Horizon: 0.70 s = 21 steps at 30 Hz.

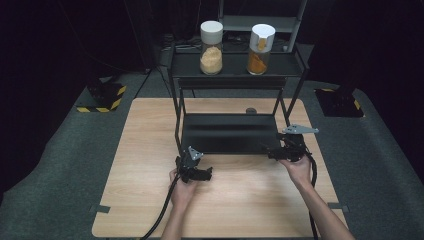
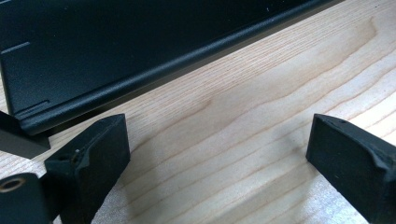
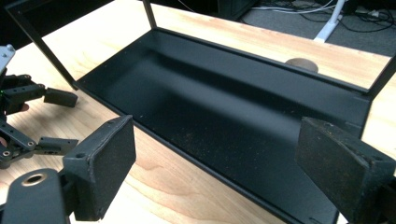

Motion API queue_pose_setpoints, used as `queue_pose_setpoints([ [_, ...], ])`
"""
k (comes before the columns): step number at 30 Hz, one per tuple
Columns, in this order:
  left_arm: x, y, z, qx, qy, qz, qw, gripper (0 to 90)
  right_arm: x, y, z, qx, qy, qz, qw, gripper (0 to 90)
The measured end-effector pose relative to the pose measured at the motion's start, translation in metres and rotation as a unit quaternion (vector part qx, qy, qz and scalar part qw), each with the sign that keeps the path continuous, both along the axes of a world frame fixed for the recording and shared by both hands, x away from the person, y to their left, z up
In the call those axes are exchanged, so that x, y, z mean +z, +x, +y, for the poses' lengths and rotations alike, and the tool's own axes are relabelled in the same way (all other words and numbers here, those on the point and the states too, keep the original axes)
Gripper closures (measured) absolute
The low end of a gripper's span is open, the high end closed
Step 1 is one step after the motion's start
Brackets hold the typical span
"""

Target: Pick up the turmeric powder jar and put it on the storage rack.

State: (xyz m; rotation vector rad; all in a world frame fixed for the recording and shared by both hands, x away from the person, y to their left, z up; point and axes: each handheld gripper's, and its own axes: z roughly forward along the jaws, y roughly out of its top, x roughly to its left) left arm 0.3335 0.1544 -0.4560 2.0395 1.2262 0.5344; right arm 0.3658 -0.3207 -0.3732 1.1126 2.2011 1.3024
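Left gripper jaws apart, empty, low over the light wooden bench; right gripper likewise apart at the black metal two-tier rack's lower shelf. Two white-lidded glass jars sit on the top tier. Best to raise one gripper and square its jaws round a jar body.

The table is pale wood with a fine brown grain; the shelf rack on it is matt black, frame and trays alike; the left gripper and the right gripper are black, each topped by a grey plate, with black cables trailing. On the rack's upper tray, the left jar has a white lid over clear glass and pale beige powder; the right jar has a white lid and deep orange contents. The floor mat is dark grey-green; the blocks at the far left carry yellow-and-black diagonal stripes.
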Motion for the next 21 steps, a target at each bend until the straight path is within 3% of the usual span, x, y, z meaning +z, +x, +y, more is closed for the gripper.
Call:
queue_pose_setpoints([
  [21,0.000,0.000,0.000,0.000,0.000,0.000,1.0000,6.3,-0.022,0.003,0.015,0.003,-0.030,0.030,0.9991,12.3],
])
